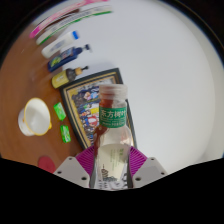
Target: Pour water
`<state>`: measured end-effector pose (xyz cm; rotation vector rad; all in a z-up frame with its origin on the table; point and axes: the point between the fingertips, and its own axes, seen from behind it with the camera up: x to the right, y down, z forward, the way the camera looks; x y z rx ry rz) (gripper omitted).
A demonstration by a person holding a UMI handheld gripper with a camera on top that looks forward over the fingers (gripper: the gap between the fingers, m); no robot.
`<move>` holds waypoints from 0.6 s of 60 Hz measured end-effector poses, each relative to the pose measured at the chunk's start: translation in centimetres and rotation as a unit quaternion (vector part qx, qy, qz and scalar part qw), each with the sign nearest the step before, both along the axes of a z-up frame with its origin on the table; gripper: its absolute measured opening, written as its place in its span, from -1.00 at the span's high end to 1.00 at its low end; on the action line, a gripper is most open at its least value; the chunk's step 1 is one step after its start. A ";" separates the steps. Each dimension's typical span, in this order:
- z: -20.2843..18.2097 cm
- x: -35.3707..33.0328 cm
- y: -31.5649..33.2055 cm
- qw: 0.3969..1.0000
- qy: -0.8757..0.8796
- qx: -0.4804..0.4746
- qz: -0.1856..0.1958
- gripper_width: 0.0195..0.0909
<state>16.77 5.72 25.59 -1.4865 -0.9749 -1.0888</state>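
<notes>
A clear plastic bottle (pixel 113 125) with a green label and an orange-brown cap stands up between my fingers, lifted over the table. My gripper (pixel 112 163) is shut on the bottle: both magenta pads (pixel 86 160) press against its lower body. A white cup (pixel 34 117) sits on the brown wooden table (pixel 25 75), left of and beyond the fingers. The bottle's base is hidden between the fingers.
A dark framed tray or book (pixel 85 92) lies just behind the bottle. Small green items (pixel 61 112) lie beside the cup. Tubes, pens and a yellow bottle (pixel 62 77) are scattered farther back. A pale wall (pixel 170 80) fills the right side.
</notes>
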 end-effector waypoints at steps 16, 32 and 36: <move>-6.5 2.2 -0.2 0.896 0.439 -0.061 -0.018 0.35; -16.9 3.7 0.4 0.814 0.568 -0.108 -0.047 0.33; -18.4 3.7 0.3 0.811 0.572 -0.116 -0.043 0.33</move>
